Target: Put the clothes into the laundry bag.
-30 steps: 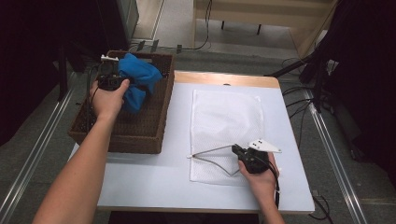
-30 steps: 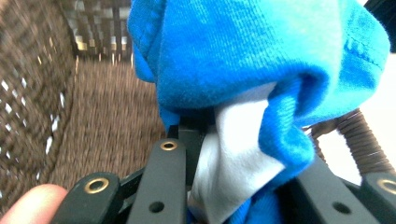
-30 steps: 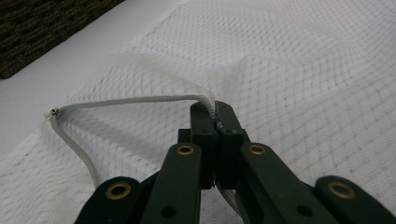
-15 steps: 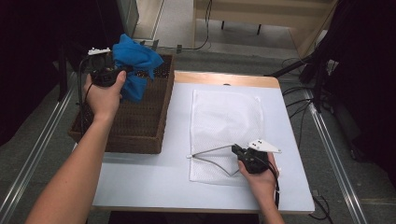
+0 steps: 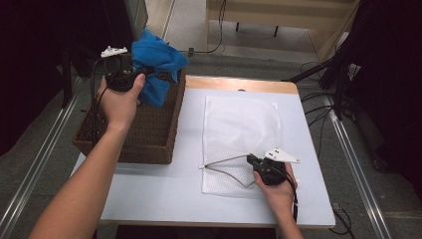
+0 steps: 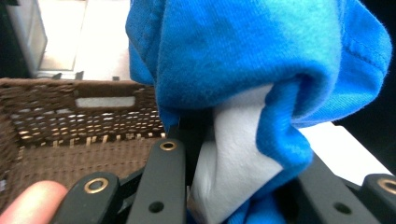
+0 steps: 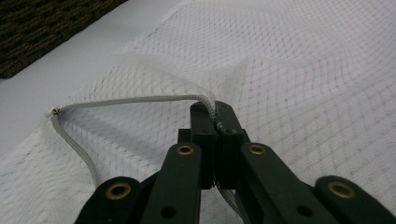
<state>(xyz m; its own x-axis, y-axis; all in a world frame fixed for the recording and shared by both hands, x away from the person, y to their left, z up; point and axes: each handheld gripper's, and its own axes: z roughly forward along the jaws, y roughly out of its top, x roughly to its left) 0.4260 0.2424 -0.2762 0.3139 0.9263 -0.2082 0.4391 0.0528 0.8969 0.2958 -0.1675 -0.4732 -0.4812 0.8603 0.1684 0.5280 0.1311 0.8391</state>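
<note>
The person stands at the near edge of a pale table [image 5: 164, 194], a gripper in each hand. The left gripper [image 5: 144, 73] is raised above the far end of the brown wicker basket [image 5: 149, 134], at about ten o'clock from the table's middle. Its jaws are clamped on a bunched blue garment [image 5: 158, 69], which hangs clear of the basket floor and droops over the basket's far right corner. In the left gripper view the blue garment [image 6: 261, 60] spills over both jaws, a white lining or label [image 6: 233, 149] showing in the folds between them, with the basket's woven back wall [image 6: 79, 116] behind.

Down at about five o'clock, the right gripper [image 5: 251, 160] sits low on the white mesh laundry bag [image 5: 244, 124], which lies flat on the table just right of the basket. Its jaws are pinched together on the bag's zipper edge [image 5: 224, 163], lifting it so the mouth gapes in a shallow triangle. The right gripper view shows the white corded edge [image 7: 140, 100] caught at the jaw tips, with the mesh [image 7: 303, 70] spread beyond.
</note>
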